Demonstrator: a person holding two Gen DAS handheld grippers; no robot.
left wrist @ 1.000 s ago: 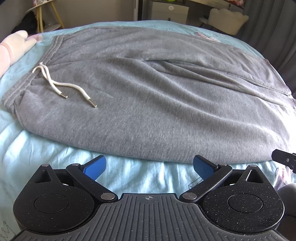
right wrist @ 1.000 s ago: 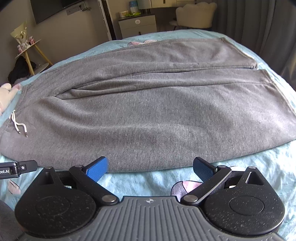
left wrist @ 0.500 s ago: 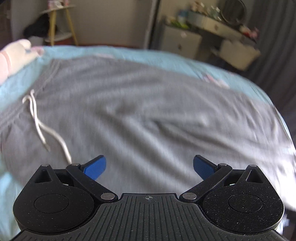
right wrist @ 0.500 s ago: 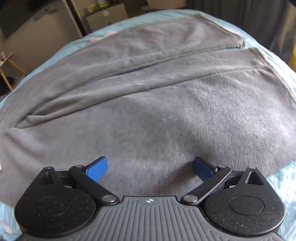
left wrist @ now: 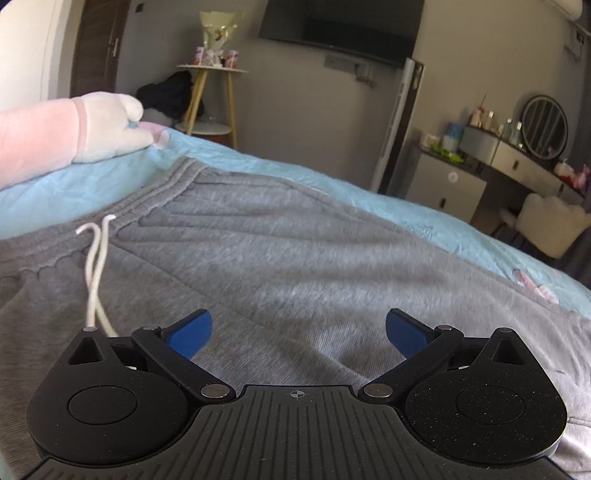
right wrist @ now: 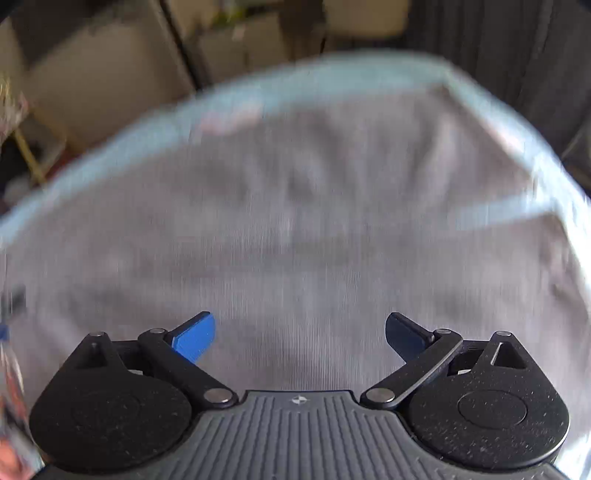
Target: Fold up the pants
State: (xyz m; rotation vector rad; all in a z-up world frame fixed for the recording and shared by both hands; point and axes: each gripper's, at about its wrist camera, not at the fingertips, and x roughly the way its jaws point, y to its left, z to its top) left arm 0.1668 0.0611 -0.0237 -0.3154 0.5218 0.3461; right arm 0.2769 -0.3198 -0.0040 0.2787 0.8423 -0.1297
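Left gripper: jaws stood wide apart, nothing between the blue pads; it was positioned low over the grey pants, near the waist end.
Right gripper: jaws likewise spread wide and empty; it was positioned over grey cloth of the pants; this view was heavily motion-blurred, so contact with the cloth could not be determined.
Pants: lay spread flat on the light blue bed cover; the ribbed waistband pointed toward the left of the left wrist view; shallow creases ran along the fabric.
Drawstring: white, two strands — emerged at the waistband and trailed across the cloth toward the left gripper, its ends hidden behind the gripper body.
Leg hems: one corner showed in the right wrist view, with a strip of blue cover just beside it; detail was lost to blur.
Surroundings: a pink and white plush toy rested on the bed cover beyond the waistband; a round side table, a wall-mounted television and a dresser with a round mirror stood behind the bed.
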